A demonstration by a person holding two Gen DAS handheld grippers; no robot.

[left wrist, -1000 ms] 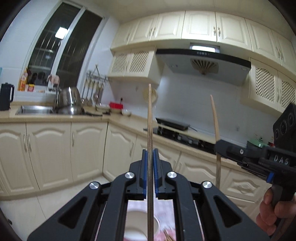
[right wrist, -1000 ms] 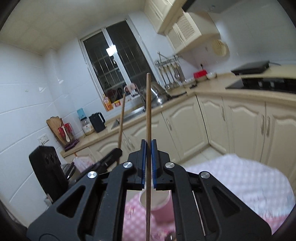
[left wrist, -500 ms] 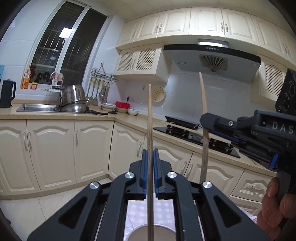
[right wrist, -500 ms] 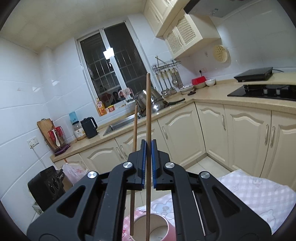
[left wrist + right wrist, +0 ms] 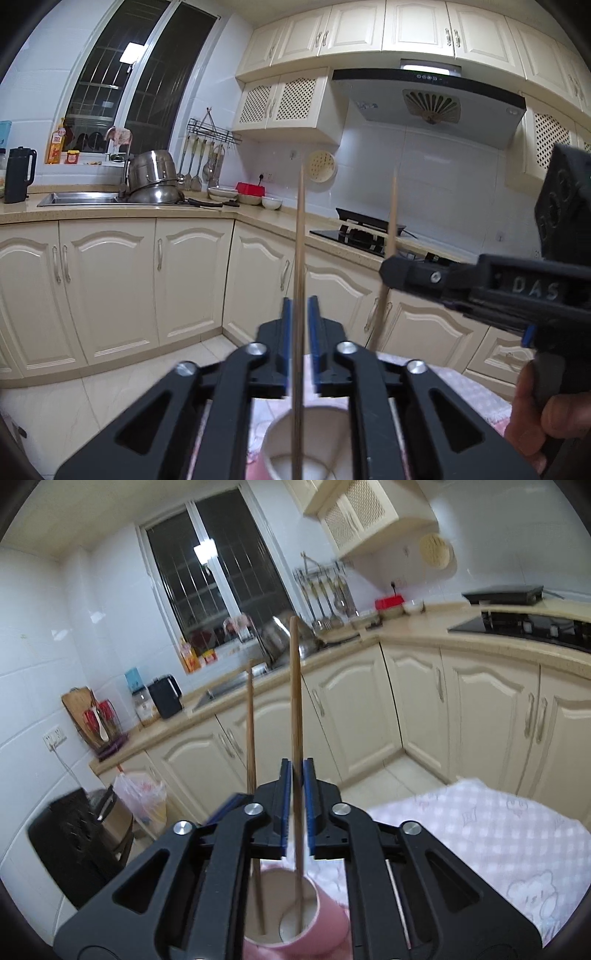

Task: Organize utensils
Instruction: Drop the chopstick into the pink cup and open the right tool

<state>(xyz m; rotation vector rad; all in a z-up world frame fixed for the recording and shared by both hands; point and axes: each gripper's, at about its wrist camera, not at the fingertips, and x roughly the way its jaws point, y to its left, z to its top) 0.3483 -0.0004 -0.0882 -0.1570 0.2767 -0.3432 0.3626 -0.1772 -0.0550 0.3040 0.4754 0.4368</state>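
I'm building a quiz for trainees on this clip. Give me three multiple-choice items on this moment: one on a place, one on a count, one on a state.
1. Where do the lower ends of the chopsticks sit?
A. In the sink
B. In the pink cup
C. On the stove

2. How many chopsticks stand in the cup?
A. One
B. Two
C. Four

3. How are the right gripper's jaws?
A. Parted, clear of the chopstick
B. Clamped on the chopstick
C. Clamped on the cup rim

Answers:
1 B: both chopsticks reach down inside the pink cup.
2 B: two sticks rise from it in the right wrist view.
3 A: the right gripper has just been opening, with gaps beside the stick between its pads.
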